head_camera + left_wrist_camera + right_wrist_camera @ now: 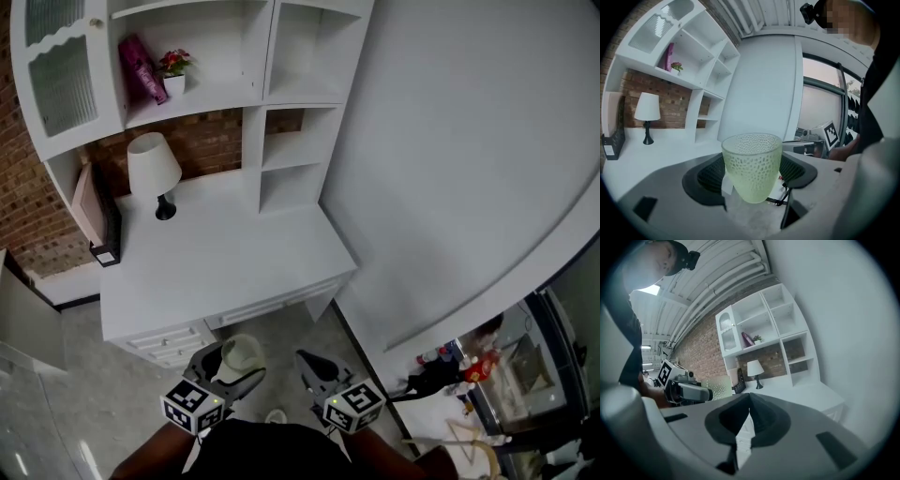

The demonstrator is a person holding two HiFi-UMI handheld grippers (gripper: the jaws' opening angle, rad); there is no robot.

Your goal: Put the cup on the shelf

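Note:
A pale green dimpled glass cup (pixel 752 159) stands upright between the dark pads of my left gripper (pixel 751 180), which is shut on it. In the head view the cup (pixel 241 352) and left gripper (pixel 232 370) are low in the picture, over the floor just in front of the white desk (pixel 225 267). My right gripper (pixel 307 366) hangs beside it to the right, its jaws shut with nothing between them (pixel 749 409). The white shelf unit (pixel 286 103) rises at the back of the desk, with several open compartments (pixel 794 350).
On the desk stand a white lamp (pixel 154 171) and a dark box (pixel 105 225) at the left. A pink item (pixel 141 67) and a small flower pot (pixel 174 69) occupy the upper shelf. A curved white wall (pixel 469 169) borders the desk's right side. Drawers (pixel 169 342) face me.

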